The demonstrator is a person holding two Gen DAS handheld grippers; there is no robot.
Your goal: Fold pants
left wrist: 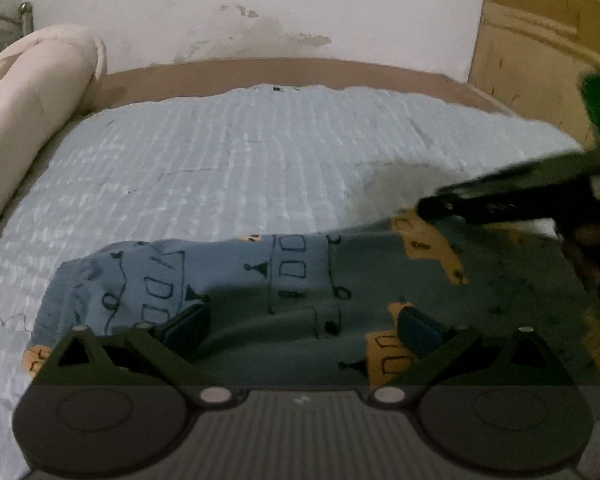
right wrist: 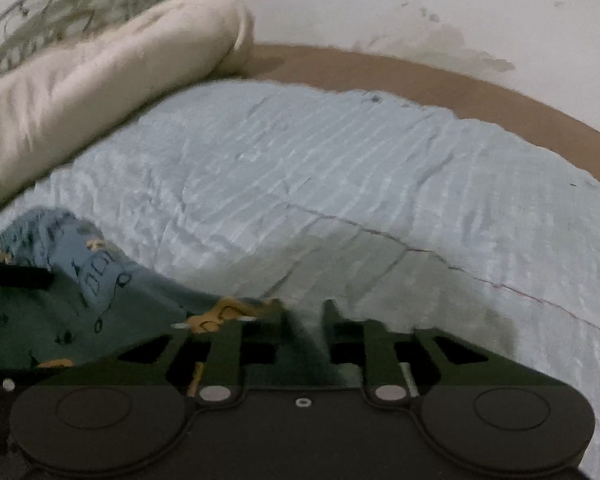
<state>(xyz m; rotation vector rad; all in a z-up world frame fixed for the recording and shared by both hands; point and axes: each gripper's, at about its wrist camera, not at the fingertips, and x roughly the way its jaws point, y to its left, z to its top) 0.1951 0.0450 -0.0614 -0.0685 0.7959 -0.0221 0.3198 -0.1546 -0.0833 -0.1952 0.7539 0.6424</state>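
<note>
So the pants (left wrist: 284, 292), blue with black and orange prints, lie flat across the bedspread (left wrist: 220, 160) at its near edge, well away from the cream bolster (left wrist: 32, 120). The left gripper (left wrist: 300, 326) hovers right over the cloth with its fingers wide apart, holding nothing. The right gripper (right wrist: 306, 320) has its fingers drawn close together at the pants' edge; looks pinched on fabric, but it's blurry, so I can't tell for sure. My guess for the fold: get both grips on matching edges, lift together, keep the cloth taut, then lay it over evenly so no wrinkle gets trapped.
</note>
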